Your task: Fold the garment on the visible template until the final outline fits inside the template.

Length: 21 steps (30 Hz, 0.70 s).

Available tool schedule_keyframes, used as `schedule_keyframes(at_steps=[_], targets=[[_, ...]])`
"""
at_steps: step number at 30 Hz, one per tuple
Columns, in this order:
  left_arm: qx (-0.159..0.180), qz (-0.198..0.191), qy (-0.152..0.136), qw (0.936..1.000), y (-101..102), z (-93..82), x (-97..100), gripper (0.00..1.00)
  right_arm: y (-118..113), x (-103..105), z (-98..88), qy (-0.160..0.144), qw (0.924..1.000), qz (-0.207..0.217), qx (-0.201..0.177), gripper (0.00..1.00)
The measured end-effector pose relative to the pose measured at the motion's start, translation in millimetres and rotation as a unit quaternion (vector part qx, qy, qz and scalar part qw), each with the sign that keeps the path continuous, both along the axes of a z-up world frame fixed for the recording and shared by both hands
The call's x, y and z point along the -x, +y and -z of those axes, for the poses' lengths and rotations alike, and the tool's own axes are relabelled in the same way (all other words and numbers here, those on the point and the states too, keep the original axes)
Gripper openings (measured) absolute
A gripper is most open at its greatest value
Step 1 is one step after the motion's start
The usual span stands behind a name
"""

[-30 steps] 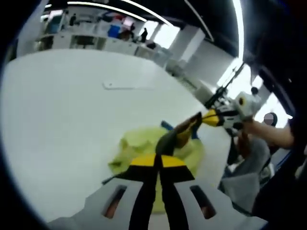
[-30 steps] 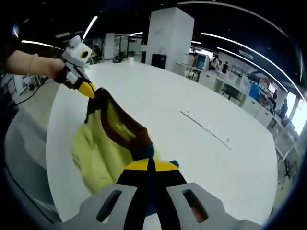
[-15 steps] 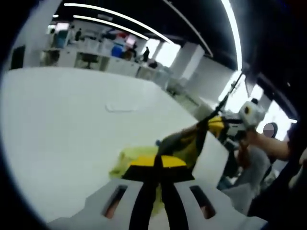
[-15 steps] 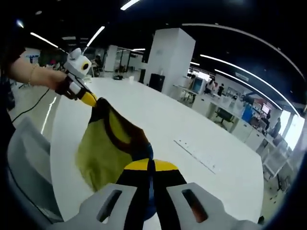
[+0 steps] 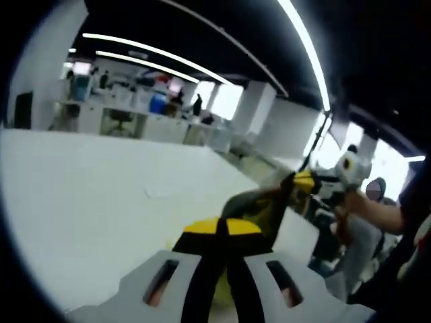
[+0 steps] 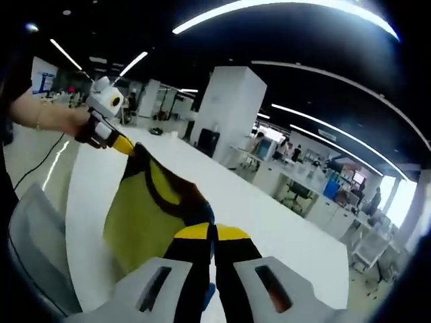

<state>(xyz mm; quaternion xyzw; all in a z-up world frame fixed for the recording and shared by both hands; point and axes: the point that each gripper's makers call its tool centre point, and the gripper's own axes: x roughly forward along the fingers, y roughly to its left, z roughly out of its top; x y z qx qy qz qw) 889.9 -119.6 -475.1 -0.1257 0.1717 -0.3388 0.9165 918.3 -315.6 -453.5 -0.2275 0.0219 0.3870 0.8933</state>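
Currently held aloft: yellow garment [image 6: 145,215], pinched by left gripper [image 6: 128,147] and right gripper [image 6: 209,232], 2 corners. Possible slip, or landing off the white table [image 6: 269,229].

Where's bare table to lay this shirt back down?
The white table is bare left of the shirt, out to a flat strip. Crowded on the right: the right hand-held gripper grips the shirt there; the left hand-held gripper holds its other end.
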Motion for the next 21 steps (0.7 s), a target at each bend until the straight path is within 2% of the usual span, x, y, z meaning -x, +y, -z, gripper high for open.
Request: schedule_keyframes(at_steps=[13, 21], targets=[[0.005, 0.000, -0.078, 0.9969, 3.9, -70.6, 14.8, 0.00, 3.9, 19.4, -88.0, -0.093, 0.9954, 0.006, -0.023, 0.01], [0.016, -0.003, -0.122, 0.9924, 10.1, -109.4, 30.0, 0.00, 8.8, 43.1, -127.0, -0.132, 0.9904, 0.004, -0.040, 0.01]])
